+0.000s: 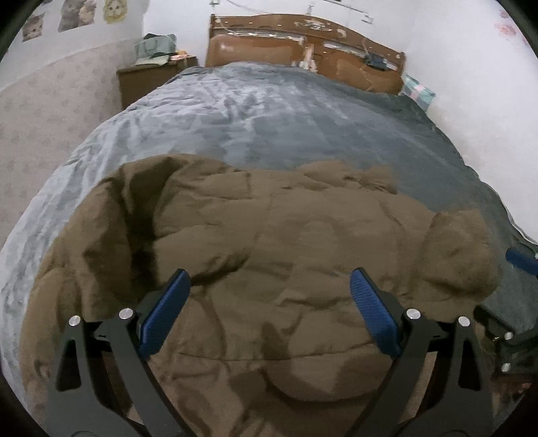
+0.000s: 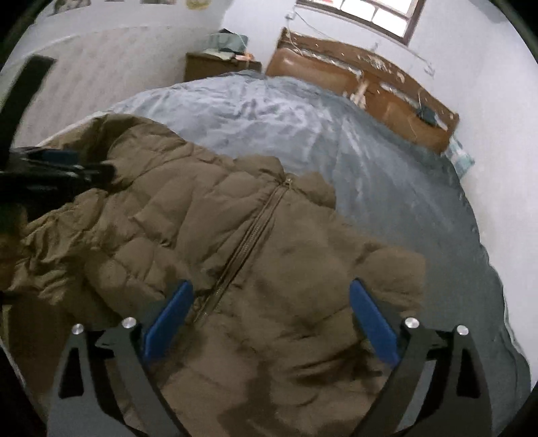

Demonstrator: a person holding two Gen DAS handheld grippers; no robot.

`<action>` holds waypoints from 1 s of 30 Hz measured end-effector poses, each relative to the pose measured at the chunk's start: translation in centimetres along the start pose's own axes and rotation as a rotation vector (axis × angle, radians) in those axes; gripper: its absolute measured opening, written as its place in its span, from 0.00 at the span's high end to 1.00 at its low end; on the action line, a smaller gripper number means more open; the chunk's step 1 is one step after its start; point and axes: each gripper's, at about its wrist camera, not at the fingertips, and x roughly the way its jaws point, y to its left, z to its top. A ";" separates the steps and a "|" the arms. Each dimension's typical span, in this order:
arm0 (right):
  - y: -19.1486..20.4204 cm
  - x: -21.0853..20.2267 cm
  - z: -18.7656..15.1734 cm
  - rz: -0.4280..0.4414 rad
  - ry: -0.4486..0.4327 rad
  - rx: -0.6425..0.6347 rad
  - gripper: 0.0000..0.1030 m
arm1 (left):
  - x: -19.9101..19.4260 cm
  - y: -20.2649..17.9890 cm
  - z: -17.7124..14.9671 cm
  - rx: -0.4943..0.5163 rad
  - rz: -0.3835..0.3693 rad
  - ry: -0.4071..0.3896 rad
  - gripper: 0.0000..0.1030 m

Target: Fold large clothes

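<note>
A home bedroom: a large bed (image 1: pixel 269 111) with wooden headboard (image 1: pixel 302 43), a nightstand (image 1: pixel 148 80), cat pictures (image 1: pixel 74 13) on the wall.

Before me lies a bed under a grey blanket (image 1: pixel 269 111), backed by a worn wooden headboard (image 1: pixel 302 43). A brown nightstand (image 1: pixel 148 80) stands at its left, cluttered on top. I note cat pictures (image 1: pixel 72 15) on the wall and a window (image 2: pixel 376 13).
</note>
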 end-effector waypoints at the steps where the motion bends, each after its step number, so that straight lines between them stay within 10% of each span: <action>1: -0.9 -0.9 0.1 0.022 -0.032 0.031 0.08 | 0.0 -0.4 -0.1 0.009 -0.008 0.001 0.08; 12: -16.7 -5.1 -5.1 -0.065 -0.234 0.672 0.05 | -0.1 -9.6 -2.6 0.184 -0.131 0.021 0.08; 21: -20.5 -3.6 -8.8 -0.076 -0.209 0.826 0.05 | -0.8 -22.0 -7.0 0.381 -0.238 0.008 0.08; 27: -20.8 -3.1 -9.5 -0.143 -0.187 0.802 0.05 | 3.2 -25.7 -7.9 0.485 -0.105 0.028 0.09; 30: -20.9 -3.0 -9.4 -0.117 -0.188 0.783 0.05 | 5.9 -25.1 -7.6 0.478 -0.082 0.071 0.38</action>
